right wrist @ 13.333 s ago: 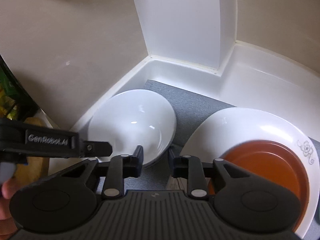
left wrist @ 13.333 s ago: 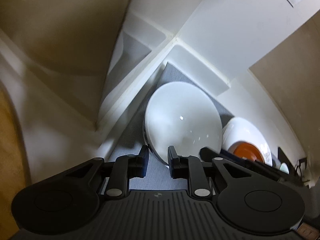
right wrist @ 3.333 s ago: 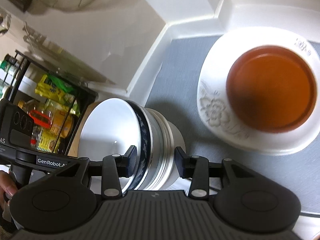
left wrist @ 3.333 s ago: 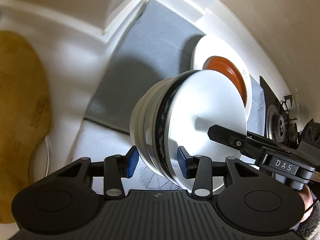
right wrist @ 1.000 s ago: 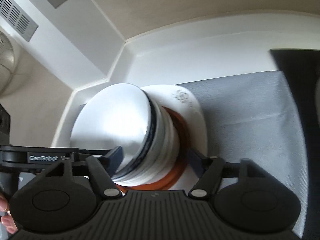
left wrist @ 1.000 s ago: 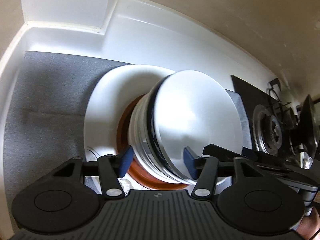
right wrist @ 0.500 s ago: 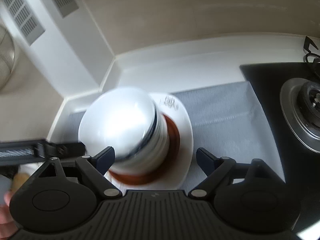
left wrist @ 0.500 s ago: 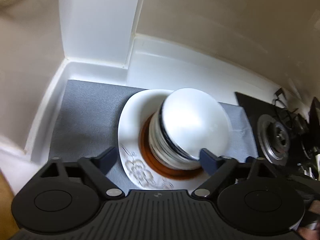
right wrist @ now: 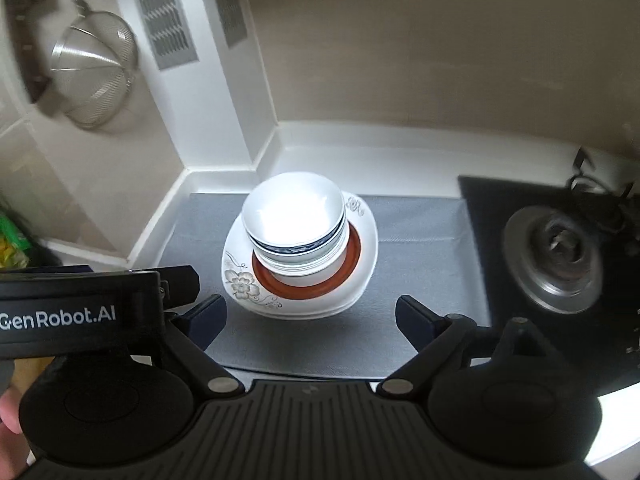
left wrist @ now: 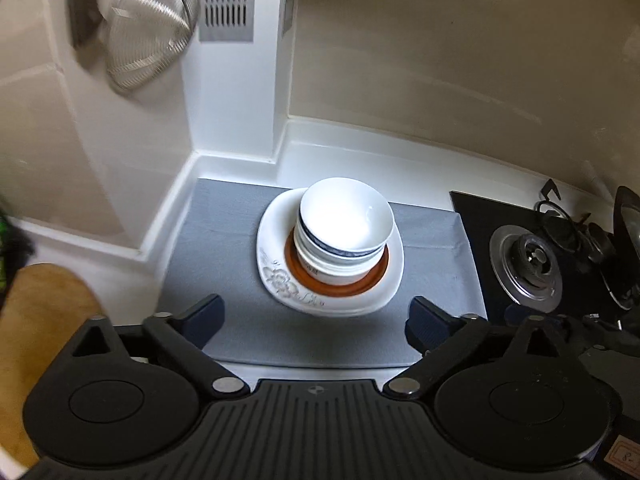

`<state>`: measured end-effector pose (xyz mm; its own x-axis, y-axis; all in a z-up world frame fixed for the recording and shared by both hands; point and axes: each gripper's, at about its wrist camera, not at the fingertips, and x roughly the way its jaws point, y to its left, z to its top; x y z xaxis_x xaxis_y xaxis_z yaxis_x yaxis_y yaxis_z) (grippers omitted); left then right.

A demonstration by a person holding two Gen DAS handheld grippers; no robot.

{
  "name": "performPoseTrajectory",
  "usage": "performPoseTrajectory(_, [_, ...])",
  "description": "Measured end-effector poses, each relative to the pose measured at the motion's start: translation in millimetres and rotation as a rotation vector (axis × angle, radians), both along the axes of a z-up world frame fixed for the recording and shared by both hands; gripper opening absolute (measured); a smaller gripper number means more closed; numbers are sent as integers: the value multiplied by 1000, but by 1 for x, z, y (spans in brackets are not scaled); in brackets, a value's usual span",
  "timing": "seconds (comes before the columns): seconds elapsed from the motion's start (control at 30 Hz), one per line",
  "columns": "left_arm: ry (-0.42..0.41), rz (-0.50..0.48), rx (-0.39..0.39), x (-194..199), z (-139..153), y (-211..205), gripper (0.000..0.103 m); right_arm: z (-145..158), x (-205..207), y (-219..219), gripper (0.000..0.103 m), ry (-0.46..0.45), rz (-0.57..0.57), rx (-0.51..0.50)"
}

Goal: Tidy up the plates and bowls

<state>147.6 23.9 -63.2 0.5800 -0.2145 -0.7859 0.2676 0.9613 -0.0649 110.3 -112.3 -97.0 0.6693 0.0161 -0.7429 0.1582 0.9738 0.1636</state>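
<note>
A stack of white bowls (left wrist: 345, 222) (right wrist: 294, 216), one with a blue rim, sits upright in an orange dish (left wrist: 374, 284) (right wrist: 352, 262). The dish rests on a white flower-patterned plate (left wrist: 276, 280) (right wrist: 240, 280) on a grey mat (left wrist: 208, 248) (right wrist: 420, 248). My left gripper (left wrist: 316, 320) is wide open and empty, drawn back above the mat in front of the plate. My right gripper (right wrist: 310, 316) is also wide open and empty, likewise held back from the plate. The left gripper's body shows at the left of the right wrist view (right wrist: 80, 312).
A gas burner (left wrist: 532, 260) (right wrist: 560, 256) on a black hob lies right of the mat. A metal strainer (left wrist: 148, 28) (right wrist: 92, 80) hangs on the wall at upper left. A wooden board (left wrist: 36, 320) lies at the left. White walls enclose the corner behind the plate.
Both grippers carried the bowl stack onto the orange dish, let go and opened wide. Both have since pulled back and up, so the stack looks smaller.
</note>
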Motion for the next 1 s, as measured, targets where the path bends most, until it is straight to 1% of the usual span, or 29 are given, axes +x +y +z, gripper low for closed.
performPoseTrajectory(0.1, [-43, -15, 49, -29, 25, -9, 103, 21, -23, -6, 97, -5, 4, 14])
performPoseTrajectory(0.17, [-65, -10, 52, -47, 43, -13, 103, 34, -38, -13, 98, -9, 10, 45])
performPoseTrajectory(0.2, [-63, -7, 48, -56, 51, -15, 103, 43, -46, -15, 99, -8, 11, 54])
performPoseTrajectory(0.3, [-69, -6, 56, -80, 75, -23, 102, 66, -67, -21, 103, -10, 2, 45])
performPoseTrajectory(0.4, [-76, 18, 65, -104, 94, -30, 102, 86, -88, -27, 103, 15, -2, 61])
performPoseTrajectory(0.47, [-79, 60, 61, -118, 105, -31, 103, 98, -103, -27, 103, 1, -14, 47])
performPoseTrajectory(0.57, [-100, 64, 90, -137, 121, -36, 103, 118, -121, -24, 103, -10, -16, -10])
performPoseTrajectory(0.67, [-139, 55, 134, -152, 133, -43, 103, 130, -133, -25, 102, -7, -16, -22])
performPoseTrajectory(0.83, [-143, 65, 101, -163, 139, -44, 103, 137, -147, -31, 103, -21, -31, -3])
performPoseTrajectory(1.0, [-148, 62, 119, -172, 140, -50, 103, 136, -155, -34, 102, -25, -31, -3])
